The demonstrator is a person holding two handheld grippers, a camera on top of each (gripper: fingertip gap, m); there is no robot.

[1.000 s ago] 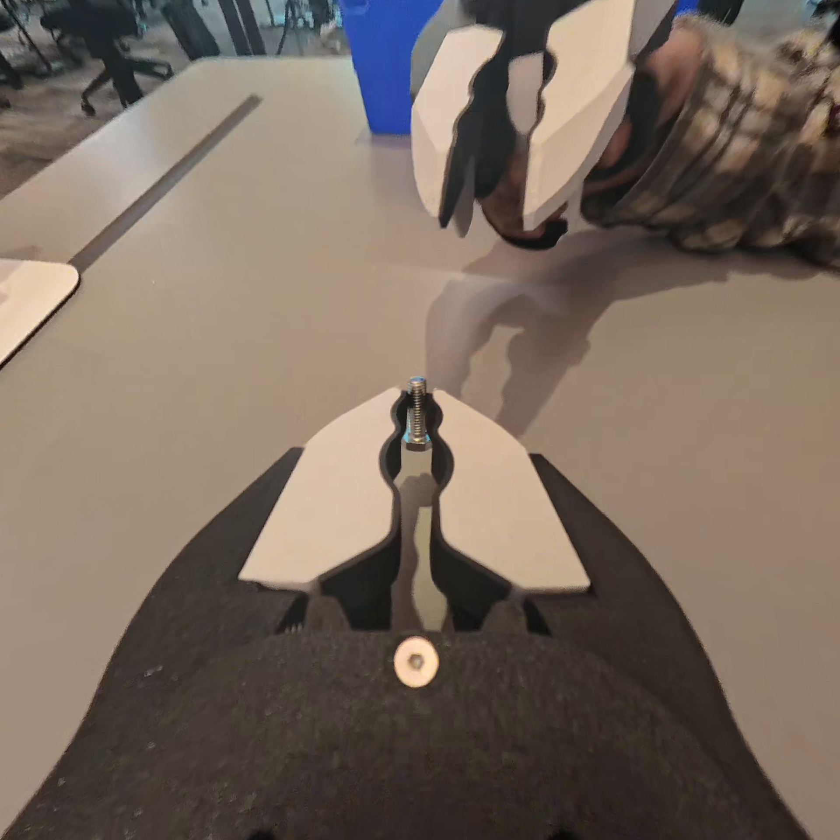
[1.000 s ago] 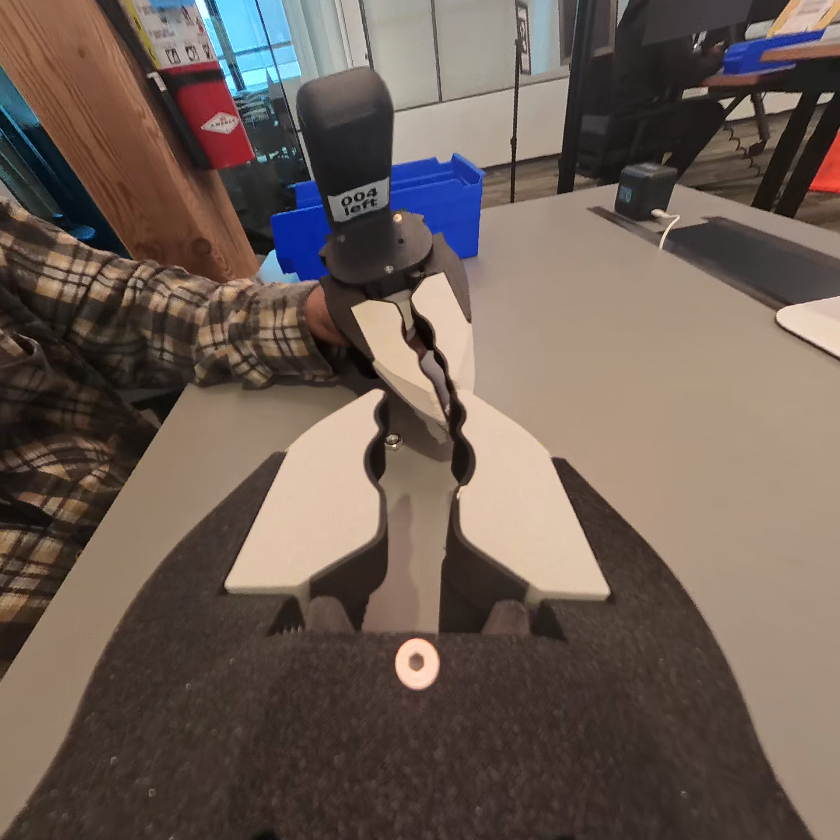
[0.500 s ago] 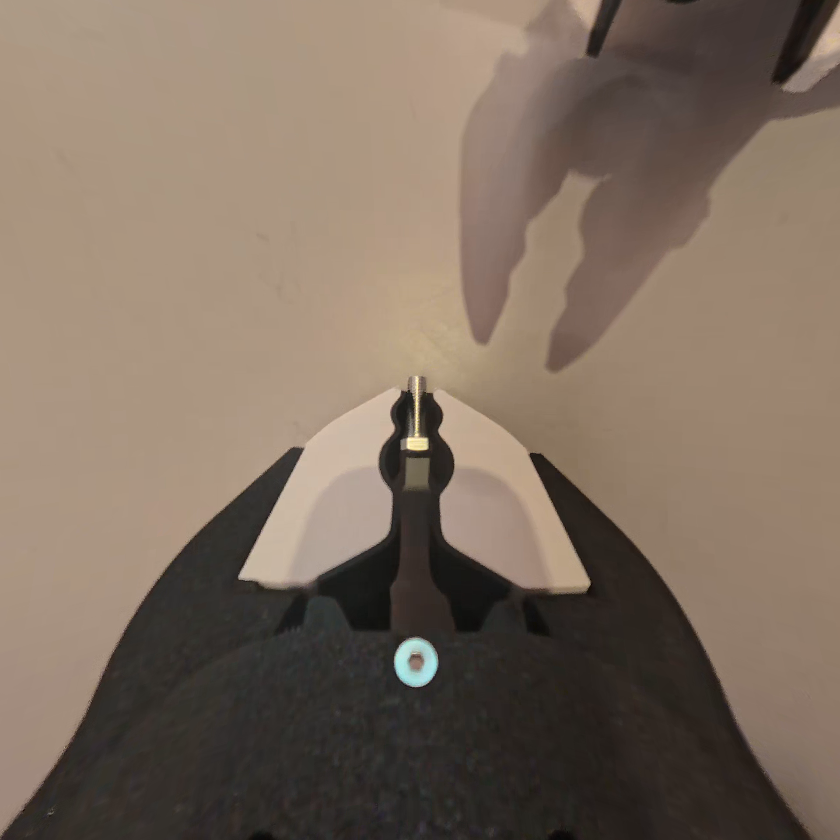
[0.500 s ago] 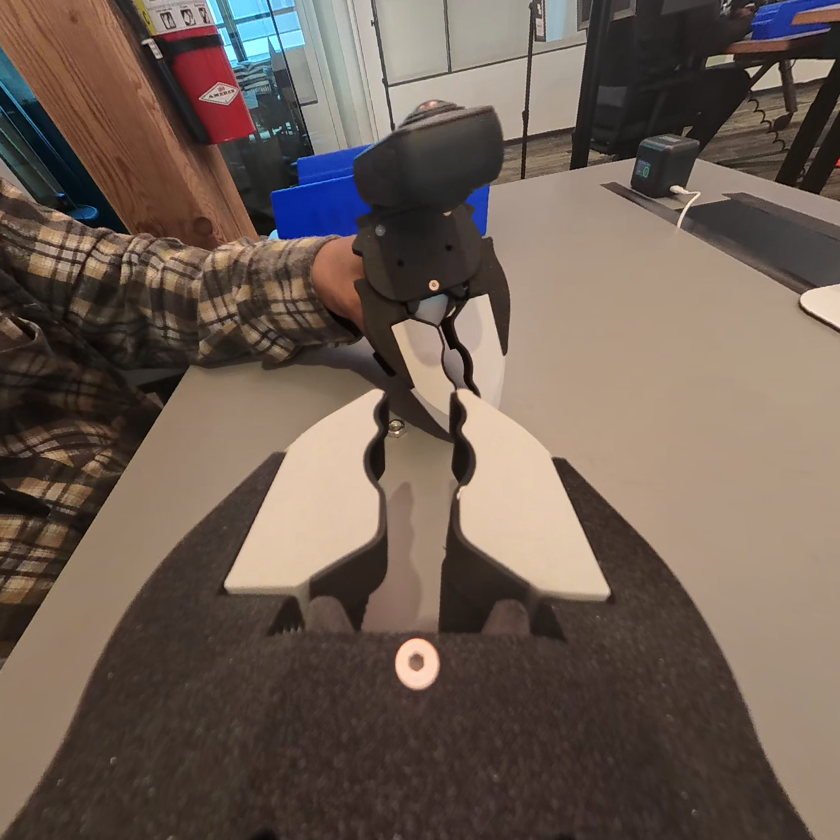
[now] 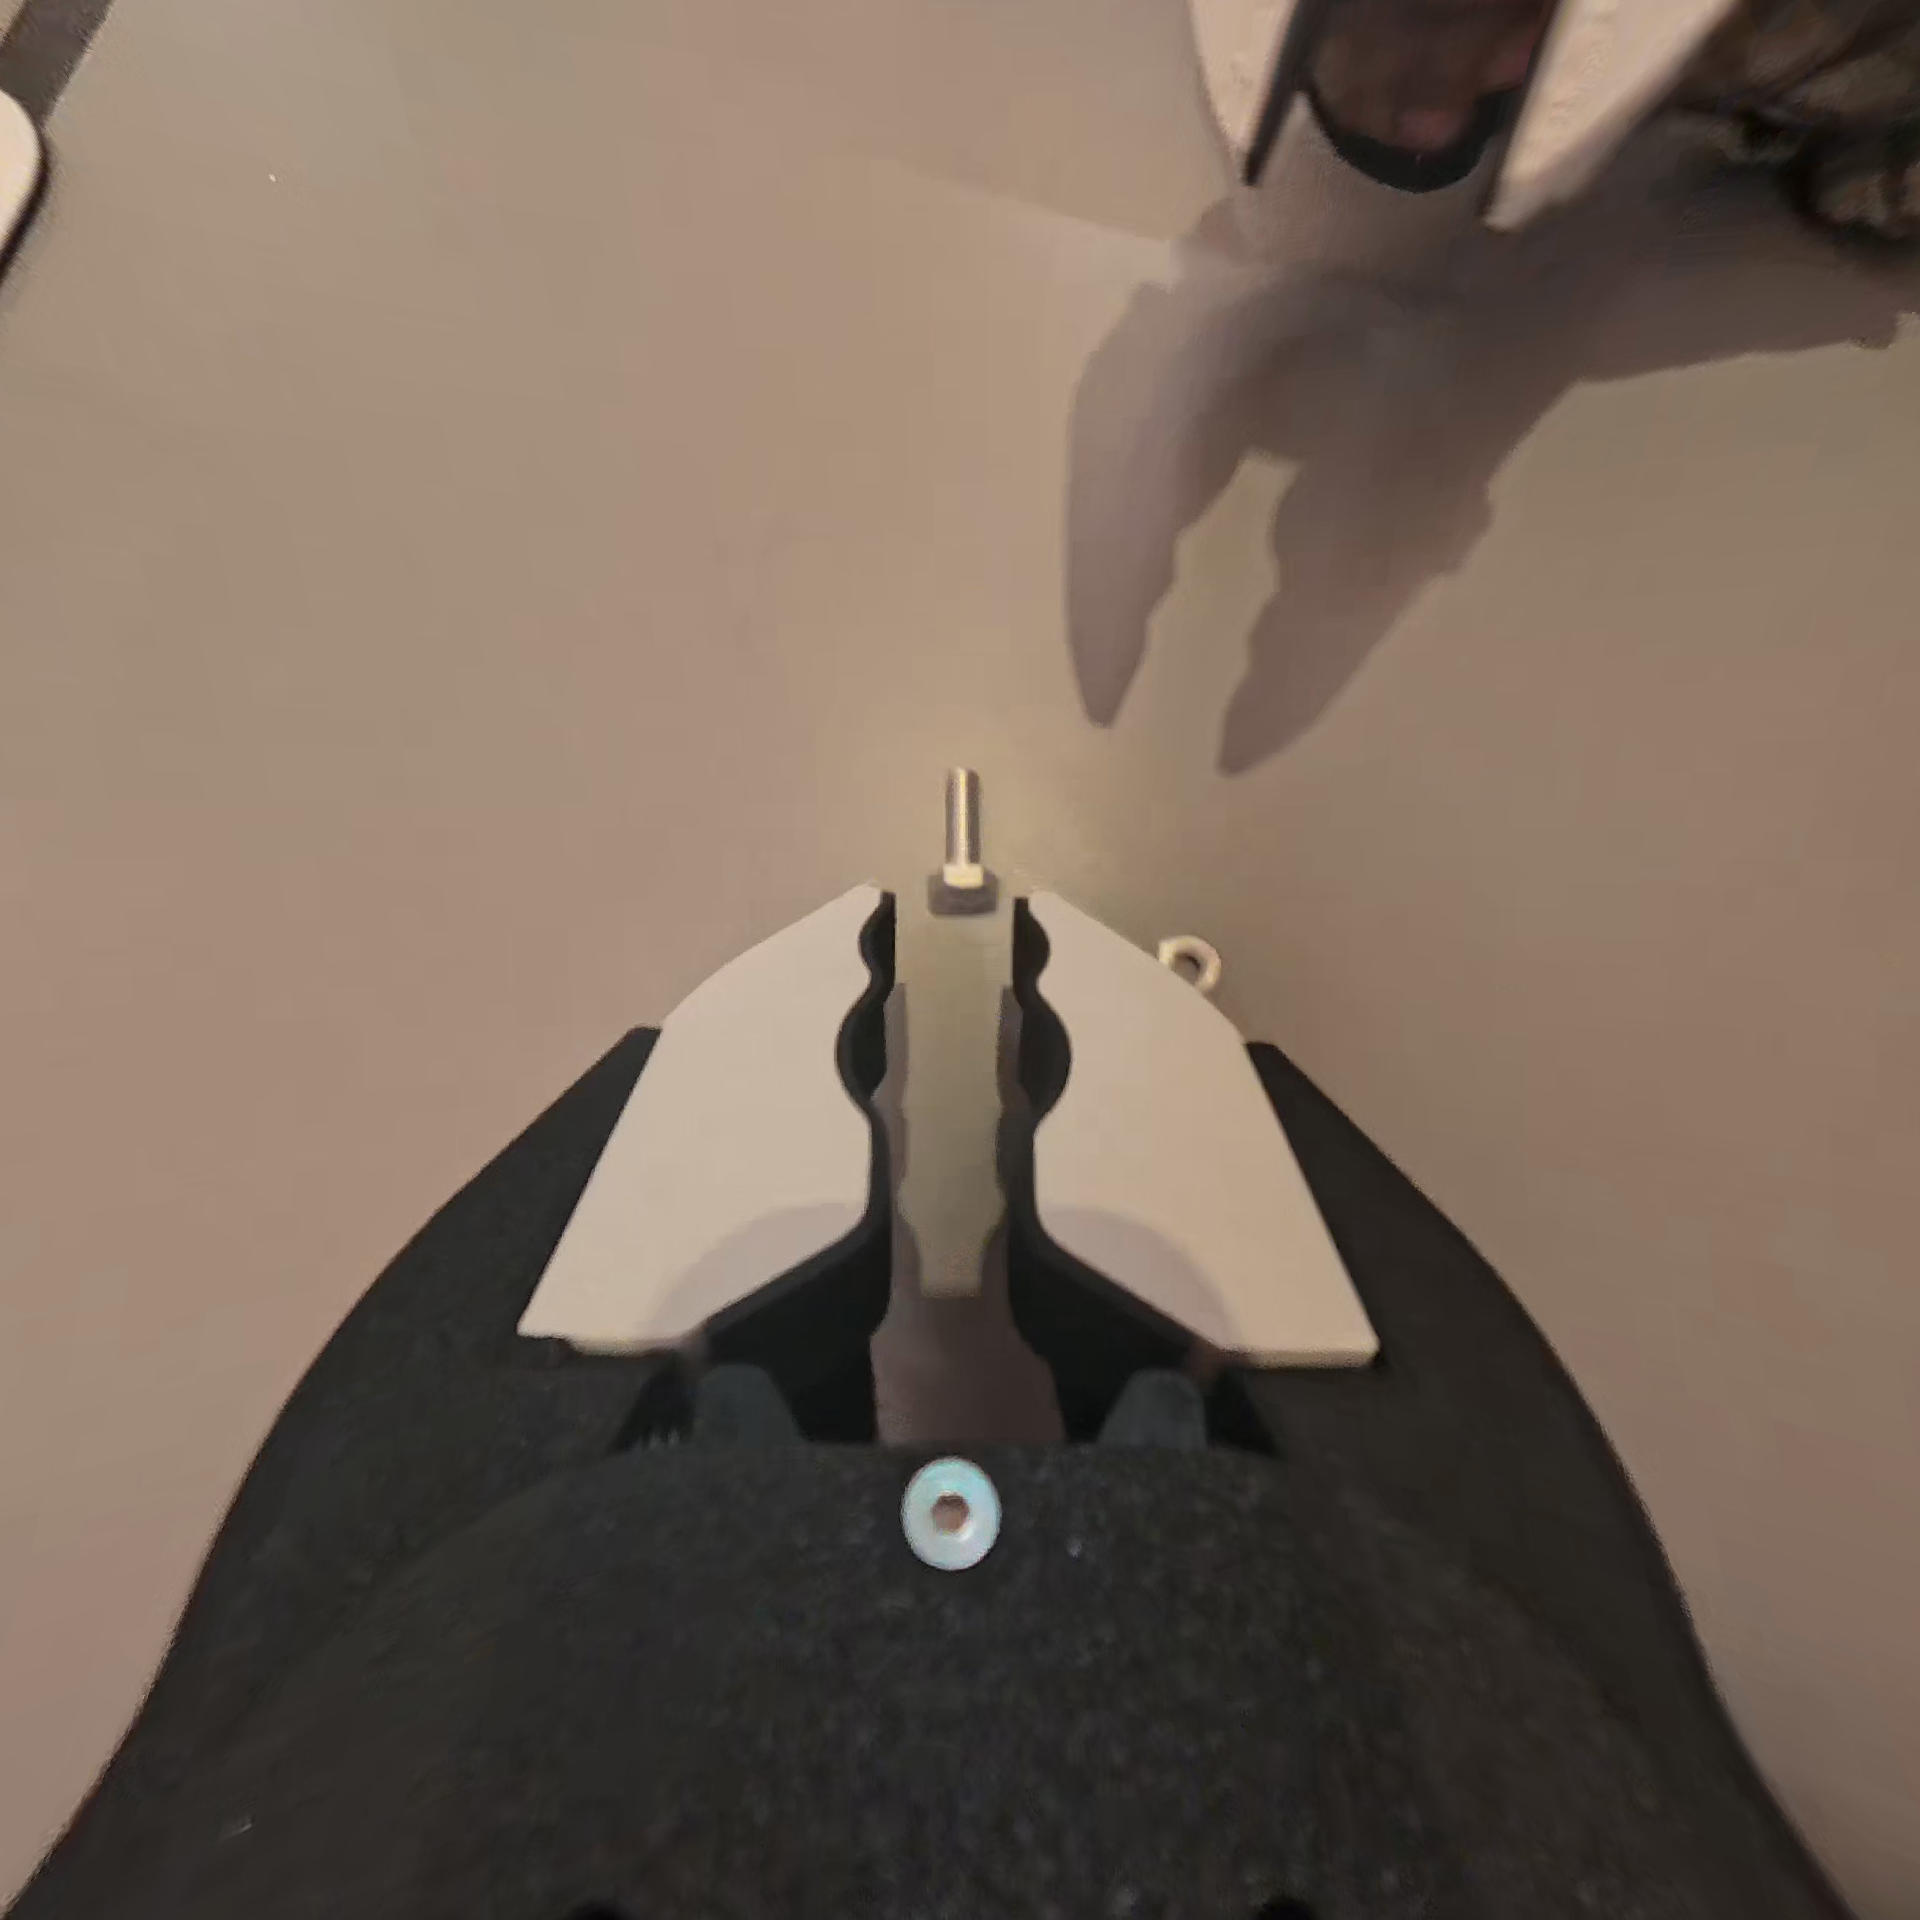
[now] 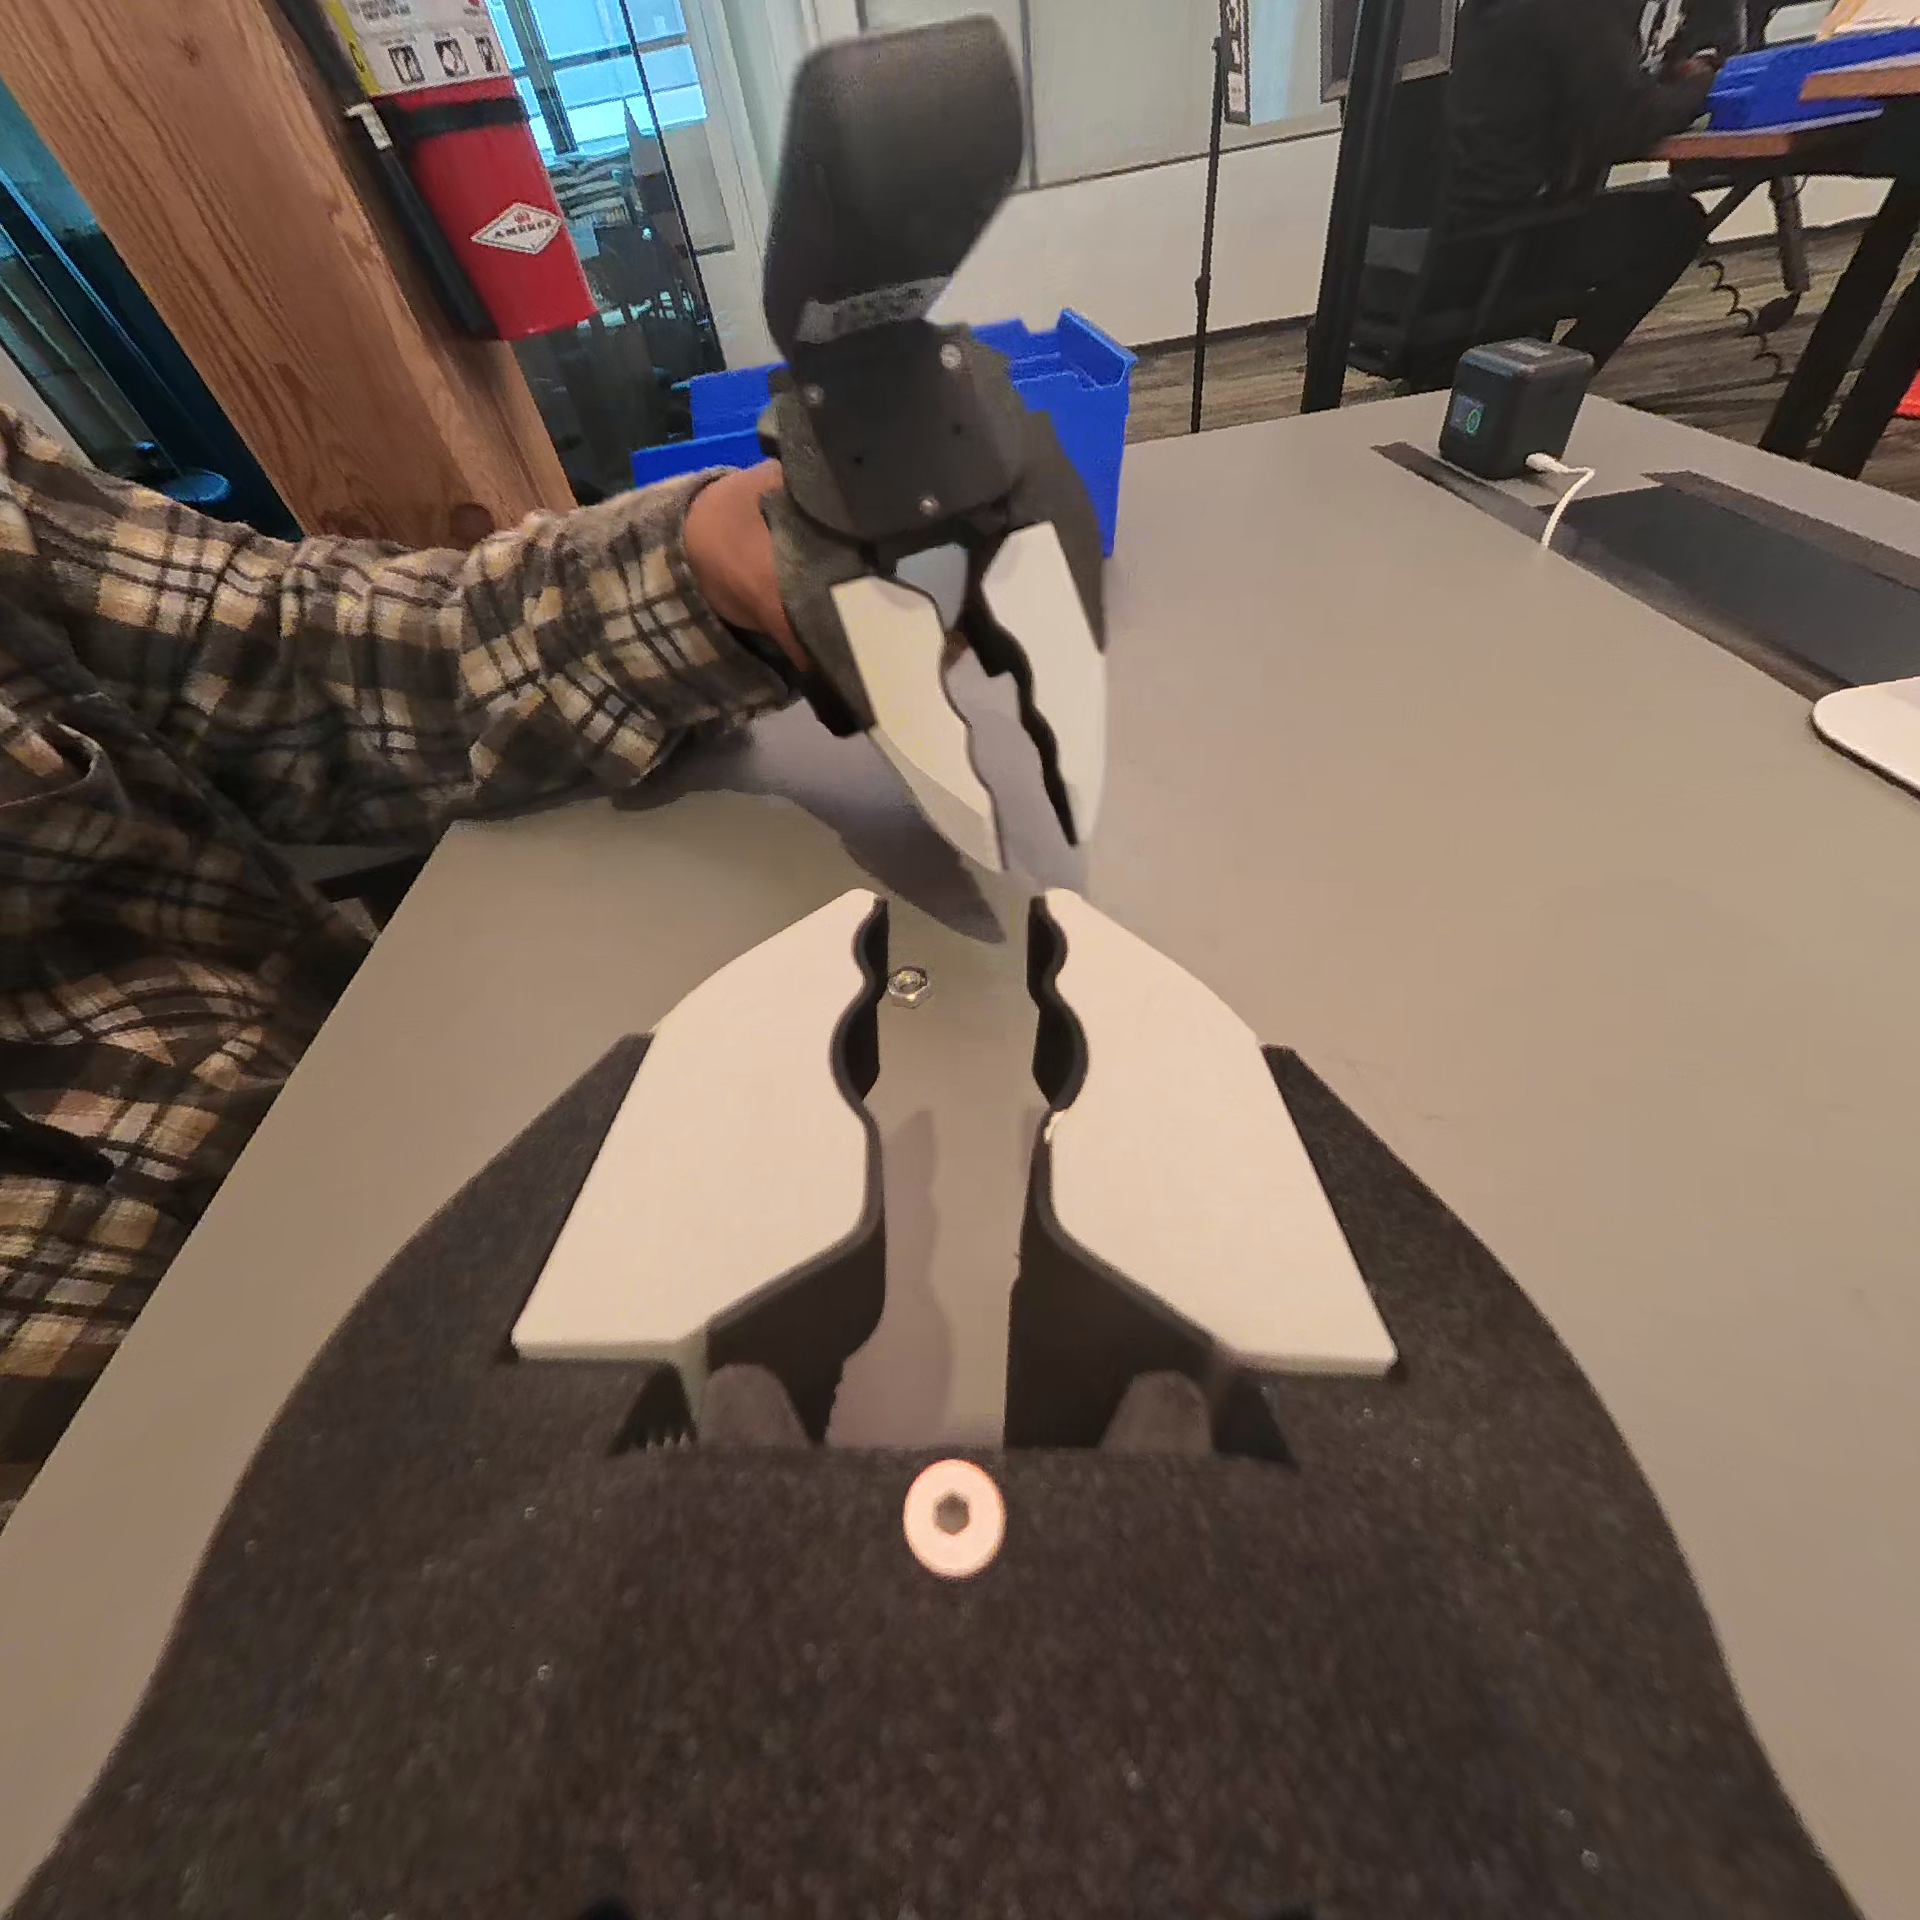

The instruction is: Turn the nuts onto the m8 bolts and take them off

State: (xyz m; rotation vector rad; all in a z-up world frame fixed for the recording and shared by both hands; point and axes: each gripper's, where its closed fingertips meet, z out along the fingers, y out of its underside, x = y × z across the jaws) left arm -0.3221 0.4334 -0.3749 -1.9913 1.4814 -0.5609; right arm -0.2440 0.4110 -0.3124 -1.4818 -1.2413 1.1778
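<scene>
A small silver bolt [image 5: 963,826] lies on the grey table [image 5: 468,623], its head level with the fingertips of my left gripper [image 5: 954,896]. The jaws stand apart and do not touch it. A silver nut [image 5: 1193,958] lies on the table just right of my right finger. In the right wrist view the nut [image 6: 908,985] sits between the open fingers of my right gripper [image 6: 958,904], close to the left finger. The left gripper [image 6: 1029,847] points down at the table just beyond. The bolt is not visible in that view. The right gripper [image 5: 1382,197] shows at the top of the left view.
A person's plaid sleeve [image 6: 416,644] reaches in from the left. A blue bin [image 6: 1070,384] stands at the table's far edge. A black charger box [image 6: 1512,405] with a white cable and a white pad [image 6: 1870,727] sit at the right. Left tips to right tips: about 11 centimetres. Measured from the fingertips, the small silver bolt [image 5: 963,826] is 4 centimetres or so from the left gripper and 11 centimetres from the right.
My left gripper tilted down toward the table, then opened and let go of the bolt, which now lies at its fingertips. The right gripper stayed open around the nut.
</scene>
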